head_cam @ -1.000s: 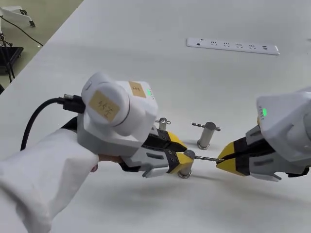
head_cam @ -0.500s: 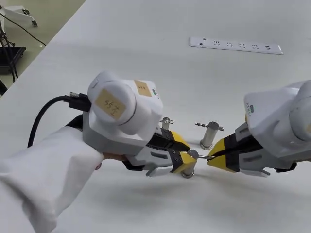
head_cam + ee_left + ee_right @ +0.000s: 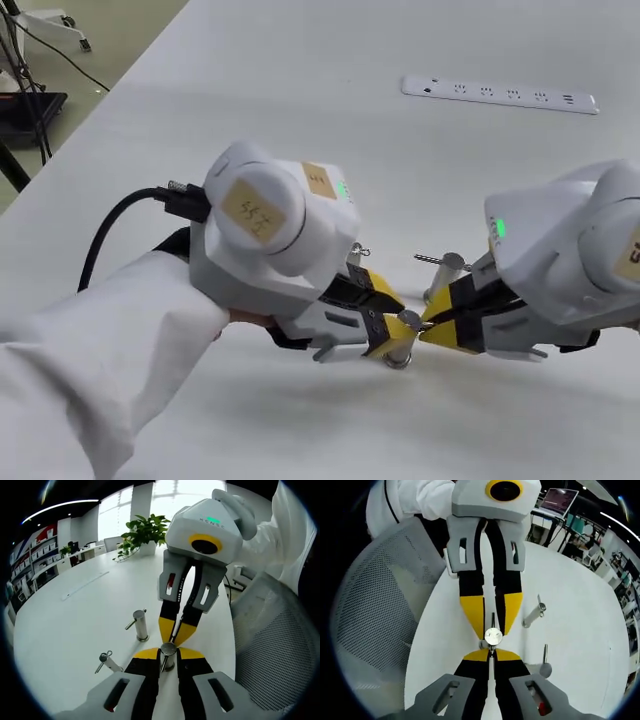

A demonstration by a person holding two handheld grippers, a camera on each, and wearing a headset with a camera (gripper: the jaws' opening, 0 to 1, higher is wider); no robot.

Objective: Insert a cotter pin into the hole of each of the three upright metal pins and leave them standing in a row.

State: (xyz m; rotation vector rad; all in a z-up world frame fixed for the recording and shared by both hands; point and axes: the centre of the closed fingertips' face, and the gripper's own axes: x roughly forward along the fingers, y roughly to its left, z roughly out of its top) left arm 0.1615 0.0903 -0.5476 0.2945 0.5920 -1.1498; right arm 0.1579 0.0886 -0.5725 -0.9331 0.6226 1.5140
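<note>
Third one's being done, seemingly: the front metal pin (image 3: 168, 649) is clamped upright on the table (image 3: 300, 120) by the left gripper (image 3: 393, 322), and the cotter pin (image 3: 491, 656), pinched tight in the right gripper (image 3: 436, 322), is poked partway through its hole, so it's to be pushed home and let go.

Bright, even room light. A soft, faint shadow lies on the white table (image 3: 300, 80) under the left gripper (image 3: 398, 322). Windows (image 3: 165, 492) blow out white; both gripper views bow strongly at the edges.
</note>
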